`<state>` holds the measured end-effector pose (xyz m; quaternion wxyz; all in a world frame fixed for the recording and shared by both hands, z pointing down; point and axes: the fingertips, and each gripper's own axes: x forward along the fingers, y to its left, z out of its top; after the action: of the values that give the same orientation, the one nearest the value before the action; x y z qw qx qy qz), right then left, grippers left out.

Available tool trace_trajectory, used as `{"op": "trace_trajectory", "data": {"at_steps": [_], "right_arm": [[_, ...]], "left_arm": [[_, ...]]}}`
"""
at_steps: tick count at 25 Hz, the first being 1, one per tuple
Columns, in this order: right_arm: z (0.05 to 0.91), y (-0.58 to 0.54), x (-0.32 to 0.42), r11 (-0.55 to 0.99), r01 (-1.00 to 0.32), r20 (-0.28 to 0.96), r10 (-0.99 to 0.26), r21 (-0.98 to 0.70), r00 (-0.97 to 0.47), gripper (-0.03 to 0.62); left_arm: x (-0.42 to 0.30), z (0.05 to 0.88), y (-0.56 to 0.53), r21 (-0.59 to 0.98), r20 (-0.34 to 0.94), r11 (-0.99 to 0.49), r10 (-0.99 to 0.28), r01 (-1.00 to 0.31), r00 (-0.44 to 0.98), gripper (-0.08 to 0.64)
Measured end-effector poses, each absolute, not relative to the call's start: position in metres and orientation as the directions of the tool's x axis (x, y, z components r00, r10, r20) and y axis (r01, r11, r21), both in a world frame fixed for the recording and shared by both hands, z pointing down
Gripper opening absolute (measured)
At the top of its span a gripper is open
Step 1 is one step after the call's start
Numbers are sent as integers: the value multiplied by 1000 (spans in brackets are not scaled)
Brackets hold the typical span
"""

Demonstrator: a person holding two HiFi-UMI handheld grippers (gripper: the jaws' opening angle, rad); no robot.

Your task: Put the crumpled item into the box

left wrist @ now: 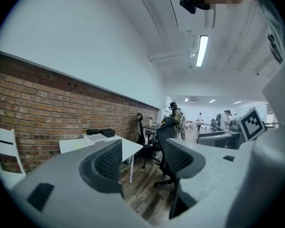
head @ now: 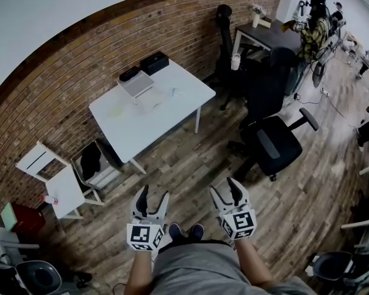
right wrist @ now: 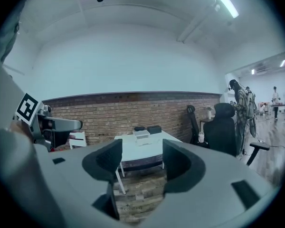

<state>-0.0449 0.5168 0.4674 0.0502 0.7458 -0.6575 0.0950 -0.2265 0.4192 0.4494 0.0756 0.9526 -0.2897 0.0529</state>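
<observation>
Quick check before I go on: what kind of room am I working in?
Probably an open-plan office or lab: a white table beside a brick wall, black office chairs, and a person at a desk further back.

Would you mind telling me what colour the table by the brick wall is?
The table is white, clearest in the head view.
</observation>
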Motion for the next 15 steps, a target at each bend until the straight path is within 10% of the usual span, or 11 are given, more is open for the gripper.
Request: {"op": "trace_trajectory", "data": {"at_steps": [15], "right_arm": [[480,528,-36,-93,-994,215,-973,-52,80,288]], "left_arm": [[-209,450,449,58,160,-836,-532,-546,832,268]]}}
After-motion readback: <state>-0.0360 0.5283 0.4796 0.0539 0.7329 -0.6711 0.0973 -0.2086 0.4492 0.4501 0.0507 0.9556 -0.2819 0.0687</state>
